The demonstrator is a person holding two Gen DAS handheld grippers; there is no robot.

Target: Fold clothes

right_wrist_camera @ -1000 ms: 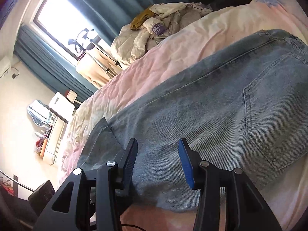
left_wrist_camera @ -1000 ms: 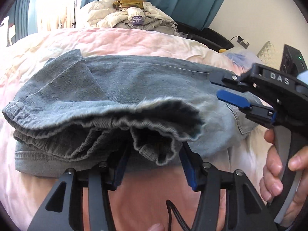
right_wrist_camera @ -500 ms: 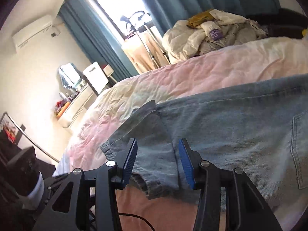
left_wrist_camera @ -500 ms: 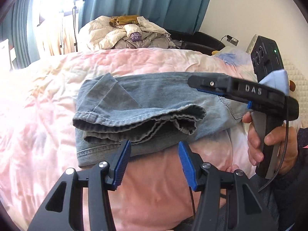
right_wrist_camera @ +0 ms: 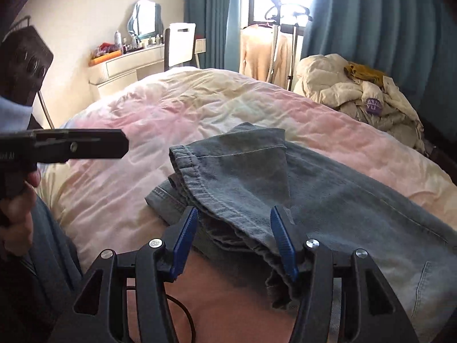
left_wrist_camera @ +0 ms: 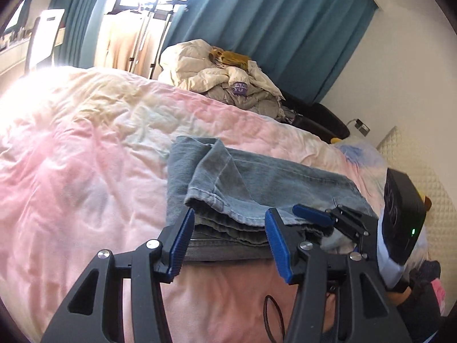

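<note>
Two layers of faded blue denim jeans (left_wrist_camera: 257, 188) face you in the left wrist view, lying on the pink and cream quilted bed (left_wrist_camera: 85, 171) with the leg hems doubled back over the thicker part. Your left tool (left_wrist_camera: 225, 243) stands at a middling spread with nothing between its pads, just short of the near folded edge. Expect denim like this to be heavy and fairly stiff for cloth, not slippery, and in no way fragile; it should hold a crease but sag if lifted by one corner. From here the long axis runs from the folded hems at left toward the right, where your right tool (left_wrist_camera: 322, 223) sits at the near edge of the denim.

Over on the right wrist view, the jeans (right_wrist_camera: 342, 200) stretch away to the right, and the stitched hem curls toward you. Your right tool (right_wrist_camera: 234, 240) is opening, the hem edge lying between its blue pads without being pinched. I would take hold through all layers at the thick seamed hem, one tool near each end. Your left tool (right_wrist_camera: 120, 144) hovers at left over the bed (right_wrist_camera: 200, 108), edge on, so its spread cannot be read here.
</note>
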